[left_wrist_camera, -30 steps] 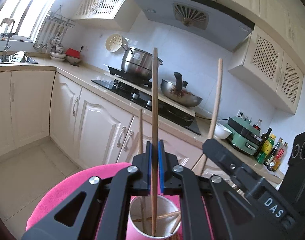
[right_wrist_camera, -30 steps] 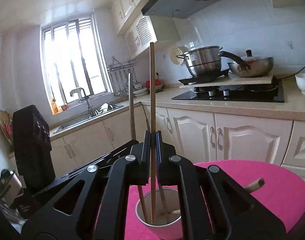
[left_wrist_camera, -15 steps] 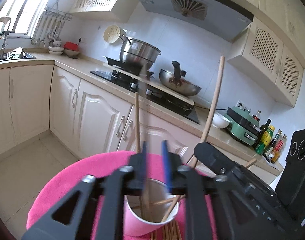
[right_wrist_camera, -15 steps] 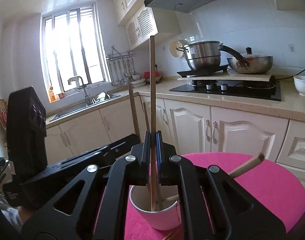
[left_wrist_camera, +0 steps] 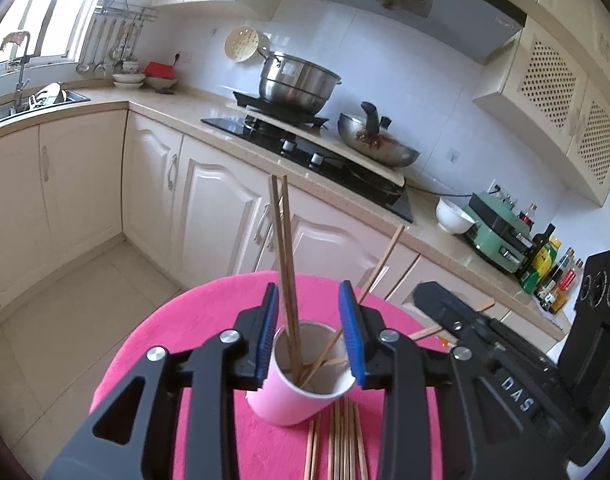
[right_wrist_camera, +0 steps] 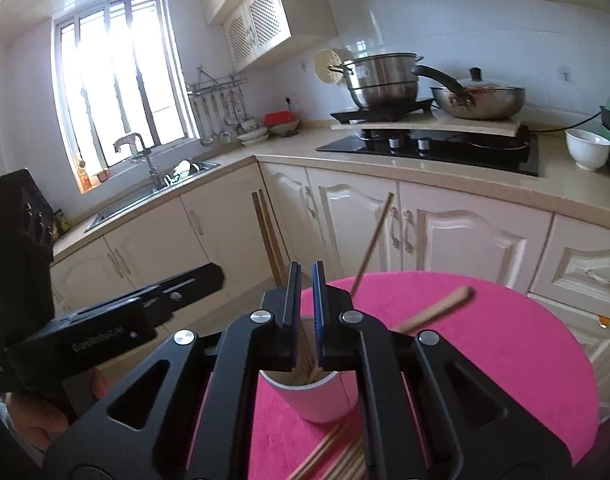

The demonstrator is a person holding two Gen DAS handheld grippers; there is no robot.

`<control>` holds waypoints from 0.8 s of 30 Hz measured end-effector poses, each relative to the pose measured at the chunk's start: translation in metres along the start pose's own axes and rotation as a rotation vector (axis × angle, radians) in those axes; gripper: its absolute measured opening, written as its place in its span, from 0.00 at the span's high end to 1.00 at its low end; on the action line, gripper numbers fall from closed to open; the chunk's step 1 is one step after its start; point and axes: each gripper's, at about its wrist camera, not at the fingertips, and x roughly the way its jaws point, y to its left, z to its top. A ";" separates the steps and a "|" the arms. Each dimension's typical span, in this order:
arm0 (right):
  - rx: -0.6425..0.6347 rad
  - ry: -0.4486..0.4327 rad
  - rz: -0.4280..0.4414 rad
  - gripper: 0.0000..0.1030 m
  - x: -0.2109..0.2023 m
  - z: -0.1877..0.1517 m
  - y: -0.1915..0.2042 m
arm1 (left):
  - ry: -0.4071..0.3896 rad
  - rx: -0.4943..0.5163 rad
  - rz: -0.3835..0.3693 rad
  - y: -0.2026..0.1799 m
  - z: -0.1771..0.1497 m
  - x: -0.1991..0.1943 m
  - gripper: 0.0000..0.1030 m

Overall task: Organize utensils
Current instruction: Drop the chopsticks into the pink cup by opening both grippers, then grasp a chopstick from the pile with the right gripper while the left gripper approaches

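We log the scene from left to right. At far left, in the right wrist view, a hand [right_wrist_camera: 37, 420] grips the handle of the left gripper [left_wrist_camera: 309, 336]. Its blue-padded jaws are opening; two upright chopsticks [left_wrist_camera: 284, 264] stand between the pads but touch neither (the pair leans just beside the left pad). These sticks rest in a pink paper cup [left_wrist_camera: 293, 396] with a white inside, which sits on a round pink table top [left_wrist_camera: 193, 320]. The cup holds more sticks: one leaning chopstick [left_wrist_camera: 379, 266] tilts away to the right, and others cross low inside it. In front of the cup, on the pink cloth, lies a loose bundle of chopsticks [left_wrist_camera: 341, 440], side by side, with ends touching or just beside the cup base (we cannot tell which).

The right gripper [right_wrist_camera: 307, 312] hangs over the cup [right_wrist_camera: 321, 400] with its jaws pressed nearly together. We see no stick pinched between the pads; the sticks behind them are in the cup. A blurred chopstick [right_wrist_camera: 437, 308] shows just right of this gripper, angled up and rightward over the cloth.

Behind, along the counter: a sink [left_wrist_camera: 45, 98], a steel pot [left_wrist_camera: 297, 80] on the hob, a wok [left_wrist_camera: 379, 146], a white bowl [left_wrist_camera: 453, 216].
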 end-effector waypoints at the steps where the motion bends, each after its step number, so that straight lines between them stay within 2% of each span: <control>1: 0.001 0.009 -0.006 0.94 -0.004 0.000 0.000 | 0.015 0.002 0.005 -0.001 -0.001 -0.003 0.70; 9: 0.033 0.118 -0.091 0.94 -0.040 -0.015 -0.012 | 0.168 0.010 0.037 -0.007 -0.021 -0.011 0.70; 13: 0.100 0.200 -0.135 0.94 -0.052 -0.036 -0.027 | 0.304 0.030 0.063 -0.007 -0.045 -0.002 0.70; 17: 0.169 0.304 -0.175 0.94 -0.053 -0.064 -0.041 | 0.489 0.012 0.062 -0.001 -0.078 0.019 0.70; 20: 0.205 0.386 -0.202 0.94 -0.051 -0.086 -0.050 | 0.602 0.038 0.082 0.005 -0.105 0.035 0.70; 24: 0.237 0.470 -0.216 0.94 -0.046 -0.111 -0.055 | 0.692 0.095 0.104 0.005 -0.130 0.049 0.70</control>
